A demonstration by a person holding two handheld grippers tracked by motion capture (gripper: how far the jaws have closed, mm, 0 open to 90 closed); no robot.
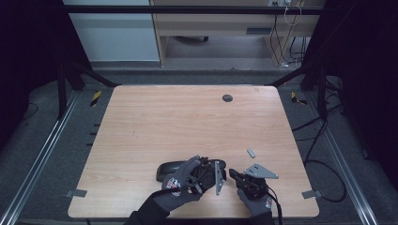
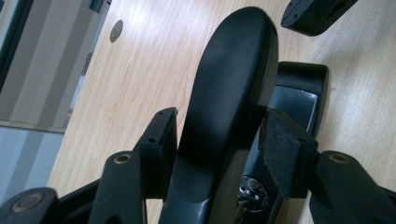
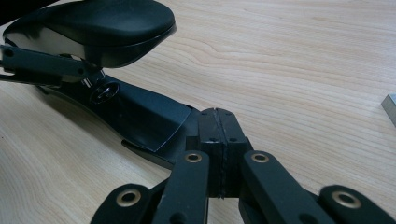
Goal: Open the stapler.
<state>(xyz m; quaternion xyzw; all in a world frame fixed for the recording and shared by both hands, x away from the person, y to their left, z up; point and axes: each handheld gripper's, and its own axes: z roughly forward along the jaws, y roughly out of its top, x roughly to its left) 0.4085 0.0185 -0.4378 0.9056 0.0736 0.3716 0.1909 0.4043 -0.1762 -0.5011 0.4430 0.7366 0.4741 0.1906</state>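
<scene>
A black stapler lies on the wooden tabletop, near the front edge and a little left of the middle. Its upper arm is lifted, so the stapler stands open like a mouth.

The left hand-held gripper is at the stapler, held by a gloved hand that comes in from the near side. In the left gripper view the rounded black upper arm of the stapler runs between the two jaws of this hand-held gripper. The left pad is against the side of the arm, while the right pad is just beside it; I cannot tell for sure if it presses. Under the arm, the base of the stapler with its shiny metal part lies on the wood.

The right hand-held gripper is just to the right of the stapler, also near the front edge. In the right gripper view its two jaws are pressed together, pad against pad, with nothing between them. Their tips are right at the low end of the stapler base; whether they touch it is not clear. The raised upper arm shows above it on the far left.

A small grey metal piece lies on the tabletop, to the right of the stapler and a little farther. A dark round hole cover sits near the far edge.
</scene>
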